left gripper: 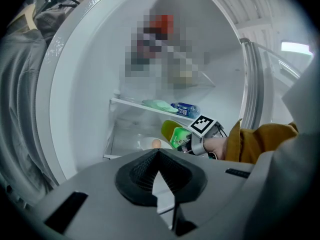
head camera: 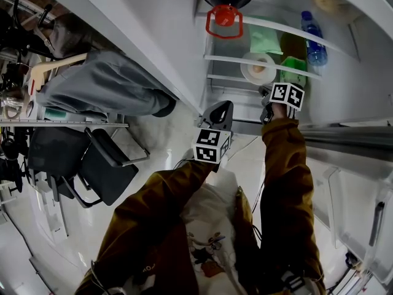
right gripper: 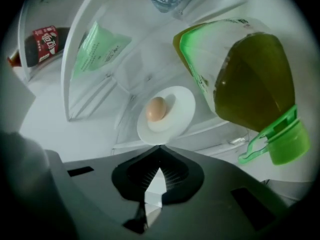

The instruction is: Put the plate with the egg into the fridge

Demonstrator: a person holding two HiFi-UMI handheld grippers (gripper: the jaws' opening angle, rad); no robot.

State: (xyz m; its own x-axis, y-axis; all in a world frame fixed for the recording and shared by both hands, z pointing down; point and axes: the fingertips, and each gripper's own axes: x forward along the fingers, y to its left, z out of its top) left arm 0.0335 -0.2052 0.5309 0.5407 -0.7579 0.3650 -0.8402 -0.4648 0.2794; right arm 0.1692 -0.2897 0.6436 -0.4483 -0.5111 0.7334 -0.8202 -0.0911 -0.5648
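Observation:
A white plate point(right gripper: 181, 109) with a brown egg point(right gripper: 156, 109) lies on a glass shelf inside the open fridge, also visible in the head view as plate point(head camera: 247, 67) and egg point(head camera: 258, 70). My right gripper point(right gripper: 160, 147) is shut, and its tips pinch the plate's near rim. In the head view the right gripper point(head camera: 264, 91) reaches into the fridge just below the plate. My left gripper point(head camera: 223, 107) hangs shut and empty in front of the fridge, lower left of the right one. From the left gripper view point(left gripper: 158, 151) the plate point(left gripper: 145, 143) shows far ahead.
A green juice bottle point(right gripper: 245, 79) lies right beside the plate, on its right. On the shelf above are a pale green pouch point(head camera: 264, 42) and a water bottle point(head camera: 314, 39). The open fridge door point(head camera: 141, 35) stands at the left. A black chair point(head camera: 101, 165) is behind.

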